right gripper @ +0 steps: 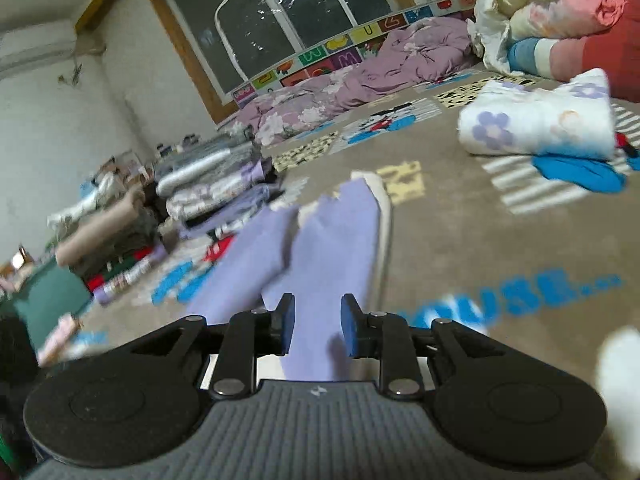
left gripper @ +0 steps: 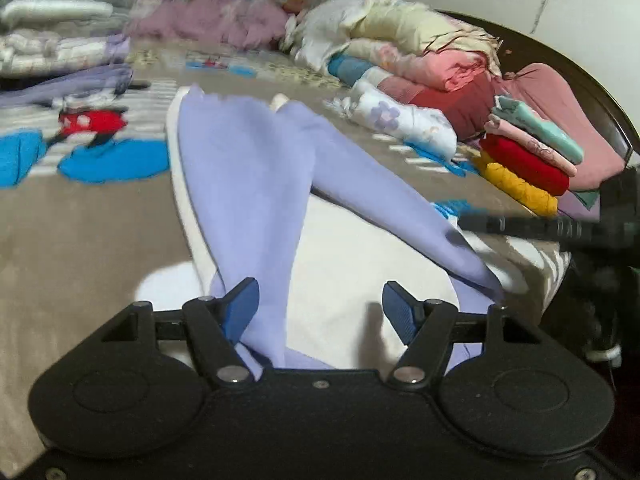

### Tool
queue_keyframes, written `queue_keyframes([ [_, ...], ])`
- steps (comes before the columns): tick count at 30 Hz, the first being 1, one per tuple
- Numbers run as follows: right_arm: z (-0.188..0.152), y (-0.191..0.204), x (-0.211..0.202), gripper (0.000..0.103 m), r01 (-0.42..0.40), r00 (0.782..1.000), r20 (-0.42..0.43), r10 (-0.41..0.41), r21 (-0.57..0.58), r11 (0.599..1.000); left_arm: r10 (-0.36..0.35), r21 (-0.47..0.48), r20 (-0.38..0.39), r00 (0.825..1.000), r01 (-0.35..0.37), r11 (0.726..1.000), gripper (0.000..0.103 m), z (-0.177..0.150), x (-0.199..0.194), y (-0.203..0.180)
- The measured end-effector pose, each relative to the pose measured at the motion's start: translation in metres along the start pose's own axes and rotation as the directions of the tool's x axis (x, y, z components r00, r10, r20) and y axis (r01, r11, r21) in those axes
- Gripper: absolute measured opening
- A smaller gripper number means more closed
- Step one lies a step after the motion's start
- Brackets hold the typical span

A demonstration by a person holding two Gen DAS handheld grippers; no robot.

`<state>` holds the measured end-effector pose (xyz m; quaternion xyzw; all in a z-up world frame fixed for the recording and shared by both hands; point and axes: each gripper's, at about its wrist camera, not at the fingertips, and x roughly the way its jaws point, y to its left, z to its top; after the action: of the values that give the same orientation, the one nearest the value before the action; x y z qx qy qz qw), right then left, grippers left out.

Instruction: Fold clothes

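While the lilac garment (left gripper: 248, 184) lies on the bed (left gripper: 80, 224) stretching from near to far, both tools hang open over its near end, left tool (left gripper: 320, 308) wider, right tool (right gripper: 318, 326) narrower.

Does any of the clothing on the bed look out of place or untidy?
Yes. The lavender garment lies half folded, its two parts splayed apart over a white piece. The purple floral bedding by the window is crumpled, unlike the neat folded stack.
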<state>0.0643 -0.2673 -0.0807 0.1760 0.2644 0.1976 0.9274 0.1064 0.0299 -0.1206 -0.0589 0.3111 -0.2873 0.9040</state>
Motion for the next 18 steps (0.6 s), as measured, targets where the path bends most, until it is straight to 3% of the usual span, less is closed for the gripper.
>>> queue_keyframes([
  [4,-0.029,0.004,-0.012,0.028,0.034,0.999,-0.016,-0.036,-0.102,0.994,0.019,0.004,0.096,0.995,-0.02,1.0,0.068,0.007,-0.025,-0.004],
  [10,-0.039,0.019,-0.039,0.028,0.037,0.999,0.03,-0.029,-0.285,0.958,0.154,0.105,0.12,0.981,-0.167,0.98,0.068,-0.004,-0.063,-0.004],
  [14,-0.048,0.031,-0.049,0.028,0.065,0.998,0.032,-0.057,-0.416,0.907,0.215,0.27,0.1,0.971,-0.235,0.934,0.068,-0.016,-0.071,-0.019],
  [18,-0.058,0.048,-0.056,0.032,0.063,0.998,0.022,-0.06,-0.523,0.85,0.26,0.437,0.059,0.964,-0.259,0.862,0.068,-0.036,-0.071,-0.033],
])
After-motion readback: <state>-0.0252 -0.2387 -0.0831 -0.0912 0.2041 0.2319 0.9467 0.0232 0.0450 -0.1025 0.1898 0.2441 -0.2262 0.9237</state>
